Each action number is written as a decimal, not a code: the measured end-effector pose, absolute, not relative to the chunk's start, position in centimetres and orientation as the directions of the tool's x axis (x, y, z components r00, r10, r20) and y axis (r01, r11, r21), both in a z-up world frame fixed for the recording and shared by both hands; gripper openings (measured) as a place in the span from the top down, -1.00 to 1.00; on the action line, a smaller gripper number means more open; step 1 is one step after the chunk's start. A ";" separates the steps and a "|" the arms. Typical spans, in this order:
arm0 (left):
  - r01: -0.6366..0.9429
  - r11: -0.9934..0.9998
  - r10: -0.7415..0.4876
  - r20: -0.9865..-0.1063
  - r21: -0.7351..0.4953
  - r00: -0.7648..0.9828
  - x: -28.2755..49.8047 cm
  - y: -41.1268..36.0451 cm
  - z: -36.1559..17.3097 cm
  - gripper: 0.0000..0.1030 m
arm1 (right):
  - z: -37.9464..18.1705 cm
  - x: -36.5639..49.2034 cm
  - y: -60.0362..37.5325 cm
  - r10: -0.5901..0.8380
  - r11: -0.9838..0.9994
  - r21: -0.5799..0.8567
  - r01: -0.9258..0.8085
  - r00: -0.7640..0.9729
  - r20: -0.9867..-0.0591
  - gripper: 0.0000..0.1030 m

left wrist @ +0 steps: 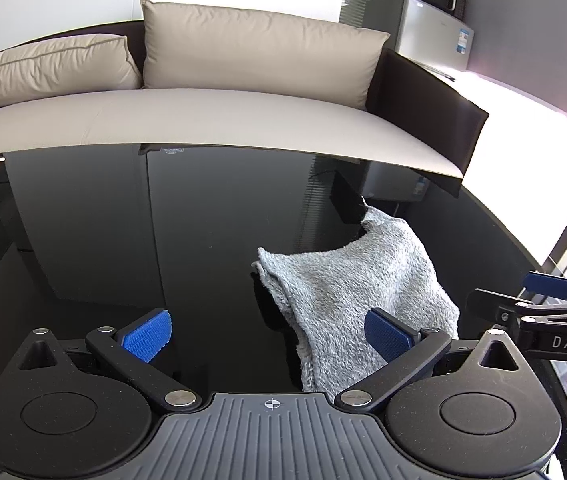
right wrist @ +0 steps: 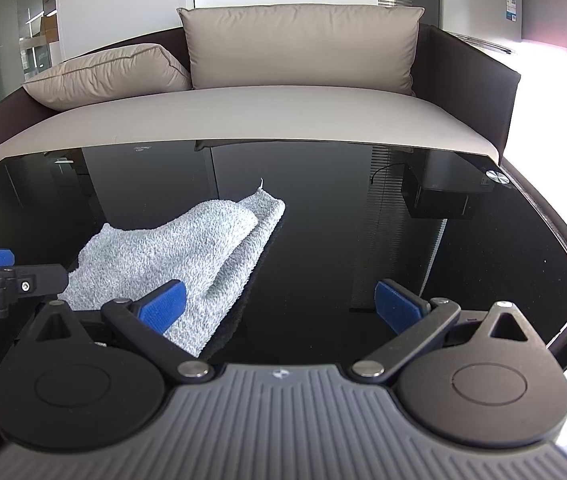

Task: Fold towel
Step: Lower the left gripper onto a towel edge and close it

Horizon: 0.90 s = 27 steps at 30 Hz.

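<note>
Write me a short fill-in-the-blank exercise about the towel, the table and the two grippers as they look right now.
1. The grey towel lies on a glossy table whose colour is ____.
2. The left gripper has its jaws ____, with nothing between them.
3. The pads of the right gripper are coloured ____.
4. Behind the table stands a sofa with ____ beige cushions.

Missing words: black; open; blue; two

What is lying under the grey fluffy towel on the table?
The grey fluffy towel lies folded directly on the glossy black table. Only its own lower layer shows at the edge; anything beneath is covered.
</note>
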<state>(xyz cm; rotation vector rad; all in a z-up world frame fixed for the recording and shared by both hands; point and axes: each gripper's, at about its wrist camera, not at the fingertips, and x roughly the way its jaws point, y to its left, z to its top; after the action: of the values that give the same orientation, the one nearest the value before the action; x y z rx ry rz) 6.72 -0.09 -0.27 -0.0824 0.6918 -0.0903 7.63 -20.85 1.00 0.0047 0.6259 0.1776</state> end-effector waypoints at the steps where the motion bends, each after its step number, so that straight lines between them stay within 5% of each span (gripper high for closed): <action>1: 0.055 0.992 -0.114 -0.630 -0.112 0.768 7.1 0.0 -0.2 -0.94 | 1.0 7.9 -21.0 0.166 0.985 0.061 -0.161 0.797 -0.581 -1.00; 10: 0.059 0.985 -0.146 -0.612 -0.160 0.777 10.4 0.1 0.0 -0.79 | 0.6 9.0 -22.1 0.143 0.990 0.078 -0.120 0.797 -0.587 -1.00; 15: 0.084 0.980 -0.180 -0.624 -0.181 0.761 11.9 -0.3 -0.4 -0.46 | 0.3 9.1 -22.8 0.130 0.992 0.080 -0.102 0.794 -0.594 -1.00; 27: 0.095 0.974 -0.203 -0.615 -0.204 0.762 13.5 -1.4 -1.2 -0.46 | 0.0 9.3 -23.8 0.141 0.989 0.117 -0.088 0.787 -0.600 -1.00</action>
<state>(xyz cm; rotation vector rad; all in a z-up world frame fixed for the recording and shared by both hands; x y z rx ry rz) 13.46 -1.38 -1.21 -0.1645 0.6862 -0.1631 9.27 -23.77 0.04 0.0848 0.6531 0.1237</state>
